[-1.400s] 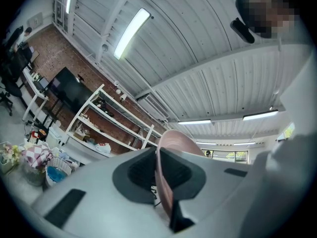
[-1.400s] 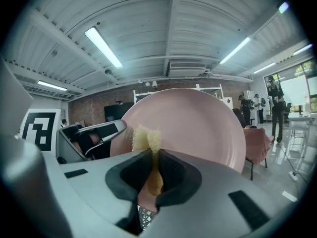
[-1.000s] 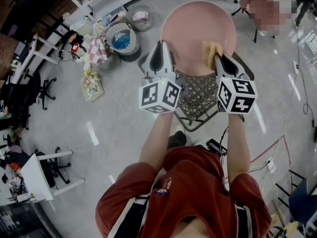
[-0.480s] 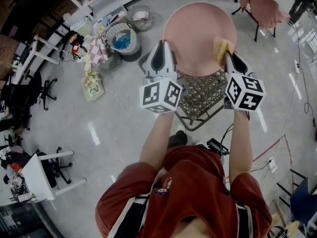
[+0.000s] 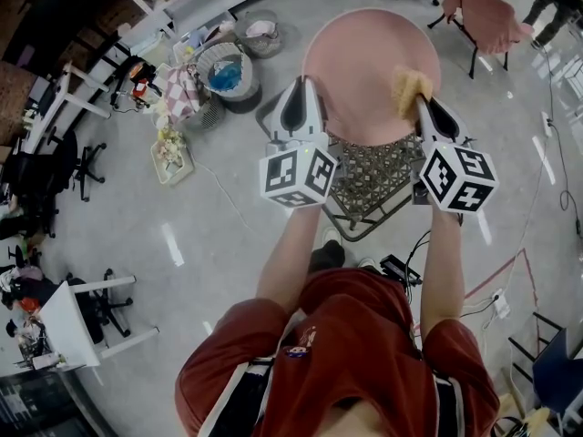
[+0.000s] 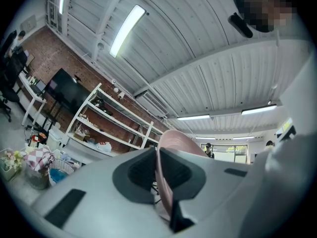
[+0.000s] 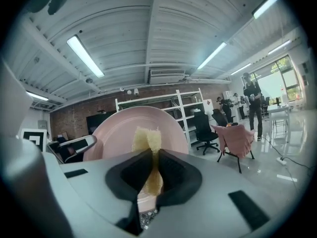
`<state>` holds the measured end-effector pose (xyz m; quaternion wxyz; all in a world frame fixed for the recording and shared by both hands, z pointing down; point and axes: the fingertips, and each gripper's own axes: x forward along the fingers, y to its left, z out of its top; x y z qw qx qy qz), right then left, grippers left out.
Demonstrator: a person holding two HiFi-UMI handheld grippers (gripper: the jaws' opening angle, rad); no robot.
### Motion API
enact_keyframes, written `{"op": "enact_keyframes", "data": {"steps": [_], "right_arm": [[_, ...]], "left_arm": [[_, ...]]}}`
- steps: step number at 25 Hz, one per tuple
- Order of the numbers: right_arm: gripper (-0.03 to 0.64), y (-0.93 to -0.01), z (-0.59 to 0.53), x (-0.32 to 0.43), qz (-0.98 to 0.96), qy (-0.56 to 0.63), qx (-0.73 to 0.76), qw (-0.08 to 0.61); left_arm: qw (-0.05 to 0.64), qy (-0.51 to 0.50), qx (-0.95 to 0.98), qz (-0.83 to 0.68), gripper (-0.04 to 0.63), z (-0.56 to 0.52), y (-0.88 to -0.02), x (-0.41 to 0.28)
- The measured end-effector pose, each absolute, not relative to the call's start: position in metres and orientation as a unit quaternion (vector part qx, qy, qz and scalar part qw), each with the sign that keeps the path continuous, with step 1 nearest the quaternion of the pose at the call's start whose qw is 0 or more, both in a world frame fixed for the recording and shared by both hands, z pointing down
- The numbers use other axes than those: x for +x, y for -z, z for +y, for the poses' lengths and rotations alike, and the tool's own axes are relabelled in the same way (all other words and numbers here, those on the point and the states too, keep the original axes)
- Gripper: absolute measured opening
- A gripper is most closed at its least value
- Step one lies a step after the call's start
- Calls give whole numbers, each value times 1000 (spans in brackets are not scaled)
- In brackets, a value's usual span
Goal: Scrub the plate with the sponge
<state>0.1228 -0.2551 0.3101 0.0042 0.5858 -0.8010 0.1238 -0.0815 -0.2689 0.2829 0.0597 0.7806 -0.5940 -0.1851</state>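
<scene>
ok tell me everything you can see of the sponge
The sponge is pale yellow, porous and soft-looking. The right gripper is shut on it, with the jaws pinching its middle thin. Its free end flares out past the jaw tips in two puffy lobes. That end lies against the face of the pink plate, near the plate's right edge in the head view.

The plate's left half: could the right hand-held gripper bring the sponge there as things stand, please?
Probably yes: the sponge in the right hand-held gripper touches the plate, its face bare, and the left hand-held gripper grips only the near rim.
</scene>
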Motion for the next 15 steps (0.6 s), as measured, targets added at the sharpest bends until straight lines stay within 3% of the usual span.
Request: {"op": "enact_keyframes", "data": {"steps": [15], "right_arm": [[44,-302,-247,127,-808,-89,581,-27]], "left_arm": [[135,134,768,-612,25,-291,-370,-75]]}}
